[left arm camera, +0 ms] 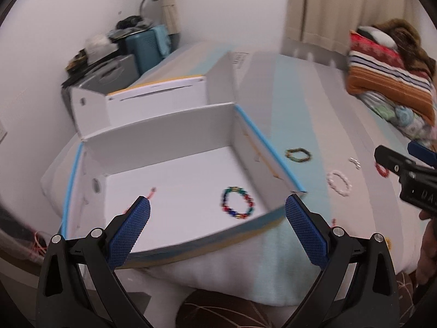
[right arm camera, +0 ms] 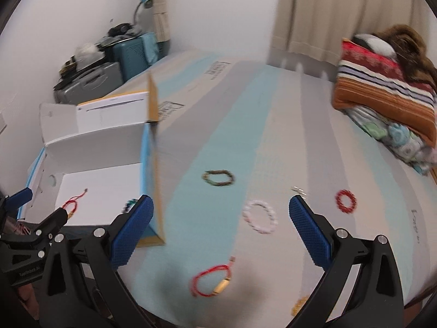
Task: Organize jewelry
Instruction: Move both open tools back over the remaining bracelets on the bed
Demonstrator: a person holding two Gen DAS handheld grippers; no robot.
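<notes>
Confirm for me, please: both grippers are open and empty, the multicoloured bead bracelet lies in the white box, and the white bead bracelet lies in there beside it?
Not quite. The white bead bracelet lies on the striped bedcover, outside the white box, as the right wrist view shows. The rest holds.

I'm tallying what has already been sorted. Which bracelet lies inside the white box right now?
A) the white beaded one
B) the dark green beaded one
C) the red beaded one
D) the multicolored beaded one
D: the multicolored beaded bracelet rests on the floor of the white box, while the white bracelet, the dark green bracelet and the red beaded bracelet lie out on the bed.
</notes>
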